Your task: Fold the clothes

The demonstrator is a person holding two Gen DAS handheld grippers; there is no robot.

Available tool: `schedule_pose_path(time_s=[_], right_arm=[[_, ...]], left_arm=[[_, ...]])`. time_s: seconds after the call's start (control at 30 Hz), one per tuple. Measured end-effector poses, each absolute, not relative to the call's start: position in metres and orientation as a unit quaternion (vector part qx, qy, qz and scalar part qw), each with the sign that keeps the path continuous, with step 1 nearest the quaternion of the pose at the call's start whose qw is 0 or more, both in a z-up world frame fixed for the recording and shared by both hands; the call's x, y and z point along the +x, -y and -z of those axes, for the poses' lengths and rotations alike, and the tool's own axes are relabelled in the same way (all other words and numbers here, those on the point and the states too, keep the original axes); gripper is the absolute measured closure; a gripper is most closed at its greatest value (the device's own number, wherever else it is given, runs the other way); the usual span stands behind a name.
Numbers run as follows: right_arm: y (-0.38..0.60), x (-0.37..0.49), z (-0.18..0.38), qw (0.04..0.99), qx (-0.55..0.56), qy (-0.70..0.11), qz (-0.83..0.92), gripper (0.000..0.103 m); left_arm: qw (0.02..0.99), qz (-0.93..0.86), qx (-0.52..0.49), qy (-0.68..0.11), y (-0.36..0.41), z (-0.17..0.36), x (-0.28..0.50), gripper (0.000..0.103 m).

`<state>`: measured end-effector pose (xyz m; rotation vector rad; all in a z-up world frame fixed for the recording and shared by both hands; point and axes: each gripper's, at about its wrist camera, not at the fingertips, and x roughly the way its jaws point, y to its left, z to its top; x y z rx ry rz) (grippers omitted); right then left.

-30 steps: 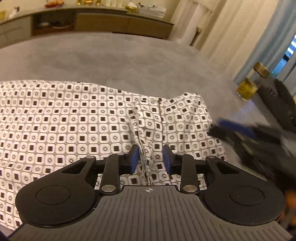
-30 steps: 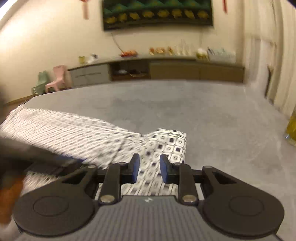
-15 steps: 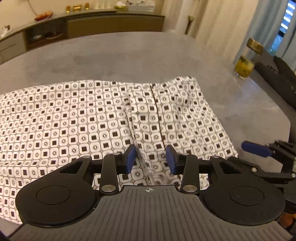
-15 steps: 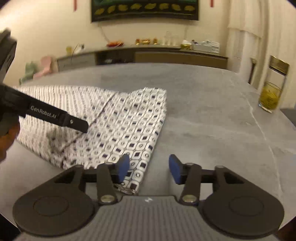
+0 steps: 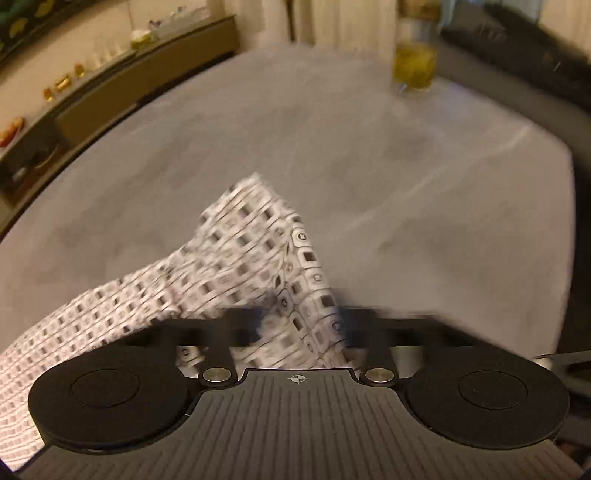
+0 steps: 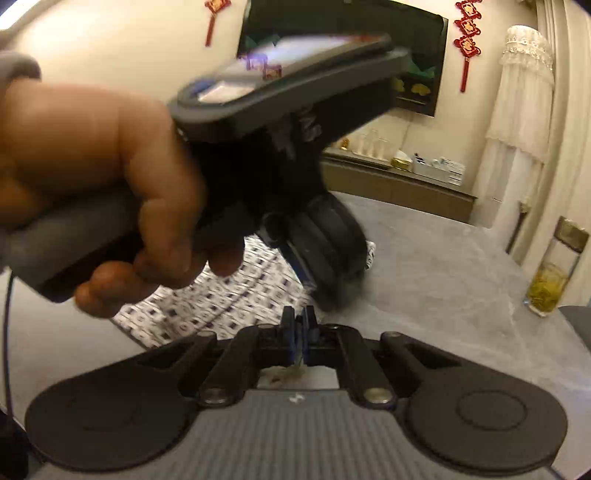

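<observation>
Only the right wrist view shows the person's hand (image 6: 107, 192) gripping the left hand-held gripper (image 6: 325, 258) above the patterned cloth (image 6: 221, 295). Right hand-held gripper (image 6: 298, 332): fingers pressed together on a thin cloth edge. Left wrist view, blurred: left hand-held gripper (image 5: 301, 325) has cloth (image 5: 258, 266) bunched between its fingers, lifted off the grey counter (image 5: 406, 184); grip state unclear. Glass jar (image 5: 413, 62) at far edge. No legible writing.

- The cloth (image 5: 255, 266) was white, printed with small black squares in rounded frames.
- The surface (image 5: 406, 177) was mottled grey.
- The left gripper (image 5: 301, 325) was black.
- The jar (image 6: 554, 273) held yellow-green liquid.
- The wall ornaments (image 6: 467, 33) were red.
</observation>
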<state>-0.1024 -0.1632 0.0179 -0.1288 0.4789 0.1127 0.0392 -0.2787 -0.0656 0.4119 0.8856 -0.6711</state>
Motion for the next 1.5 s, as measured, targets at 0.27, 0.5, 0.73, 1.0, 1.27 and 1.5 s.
schedule_pose_path(time_s=[0.27,0.5,0.73,1.0,1.27,1.5], right_arm=[[0.156,-0.104,-0.028,0.962,0.001,-0.212,-0.173,0.047],[0.11,-0.051,-0.003,0.93,0.003,-0.295,-0.221,0.069],[0.103,-0.042,-0.011,0.908,-0.042,-0.351,-0.226,0.068],[0.084,0.001,-0.006,0.907,-0.081,-0.358,-0.205,0.072],[0.106,0.023,-0.009,0.905,-0.146,-0.37,-0.151,0.074],[0.138,0.037,-0.031,0.905,-0.13,-0.4,-0.069,0.072]], left_arm=[[0.876,0.262,0.034,-0.403,0.111,0.009,0.066,0.103],[0.87,0.184,0.005,-0.458,0.049,0.081,0.094,0.085],[0.888,0.171,0.0,-0.427,0.033,0.096,0.074,0.067],[0.894,0.153,-0.058,-0.416,-0.014,0.095,0.073,0.068],[0.901,0.146,-0.095,-0.397,-0.068,0.073,0.052,0.065],[0.893,0.181,-0.089,-0.403,-0.057,0.081,0.044,0.062]])
